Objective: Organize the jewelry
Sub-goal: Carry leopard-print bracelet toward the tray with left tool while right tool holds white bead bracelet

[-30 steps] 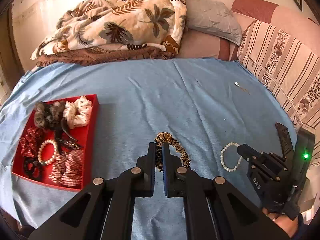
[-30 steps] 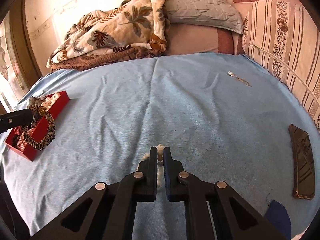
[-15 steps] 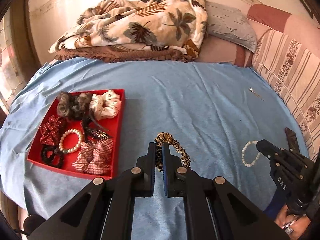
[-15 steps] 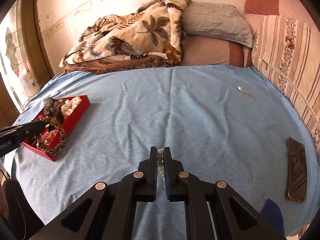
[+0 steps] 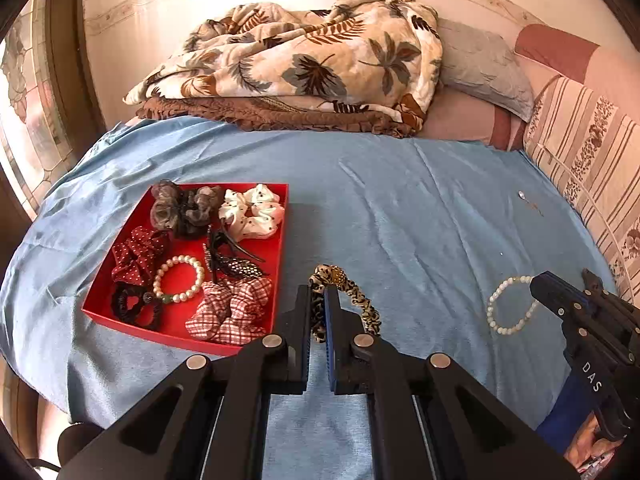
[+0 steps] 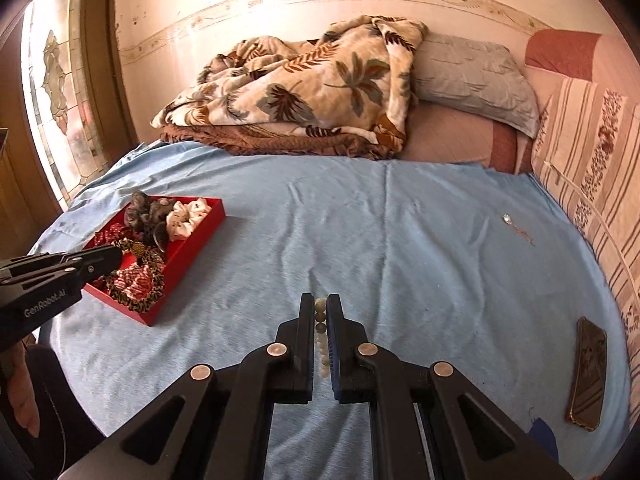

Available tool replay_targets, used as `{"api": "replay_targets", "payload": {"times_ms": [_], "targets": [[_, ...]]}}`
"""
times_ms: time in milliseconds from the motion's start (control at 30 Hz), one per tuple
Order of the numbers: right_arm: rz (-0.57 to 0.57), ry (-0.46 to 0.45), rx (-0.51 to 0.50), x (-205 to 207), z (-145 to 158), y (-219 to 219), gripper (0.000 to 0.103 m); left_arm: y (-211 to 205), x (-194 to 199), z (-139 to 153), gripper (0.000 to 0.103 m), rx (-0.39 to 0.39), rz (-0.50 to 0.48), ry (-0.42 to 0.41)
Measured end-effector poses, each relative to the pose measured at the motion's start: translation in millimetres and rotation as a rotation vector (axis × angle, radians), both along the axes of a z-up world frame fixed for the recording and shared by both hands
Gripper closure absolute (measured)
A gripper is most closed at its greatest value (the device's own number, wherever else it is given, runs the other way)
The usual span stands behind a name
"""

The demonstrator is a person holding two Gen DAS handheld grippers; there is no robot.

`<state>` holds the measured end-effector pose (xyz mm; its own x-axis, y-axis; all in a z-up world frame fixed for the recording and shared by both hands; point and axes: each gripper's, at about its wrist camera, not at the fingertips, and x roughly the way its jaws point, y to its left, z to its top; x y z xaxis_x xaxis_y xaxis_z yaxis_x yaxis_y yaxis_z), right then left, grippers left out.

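My left gripper (image 5: 318, 294) is shut on a leopard-print scrunchie (image 5: 360, 304), which it holds just right of the red tray (image 5: 280, 256). In the right wrist view that scrunchie (image 6: 158, 280) hangs from the left gripper (image 6: 118, 258) over the near corner of the tray (image 6: 192, 248). The tray holds several scrunchies, a dark hair clip and a pearl bracelet (image 5: 178, 280). My right gripper (image 6: 320, 300) is shut on a second pearl bracelet (image 6: 320, 312). In the left wrist view this bracelet (image 5: 491, 312) dangles from the right gripper (image 5: 536, 284) above the blue sheet.
A small pendant (image 6: 516, 226) lies on the sheet toward the right. A phone (image 6: 586, 376) rests near the striped cushion (image 6: 592, 160). A leaf-print blanket (image 6: 304, 92) and pillows fill the back. A window stands at the left.
Both grippers have risen and moved left toward the red tray with their loads. The pearl bracelet has come up off the sheet. The scrunchie now hangs by the tray's corner.
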<state>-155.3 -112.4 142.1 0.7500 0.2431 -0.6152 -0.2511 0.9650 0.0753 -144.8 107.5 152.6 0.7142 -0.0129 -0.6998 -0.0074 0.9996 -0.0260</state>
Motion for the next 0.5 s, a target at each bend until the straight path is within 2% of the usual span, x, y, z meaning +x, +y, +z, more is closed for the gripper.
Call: {"api": "replay_targets", "payload": {"times_ms": [500], "targets": [[0.082,-0.037,-0.025,-11,20,40,0.096,24,-9,3,0.097,-0.033,0.040,-0.010]]}}
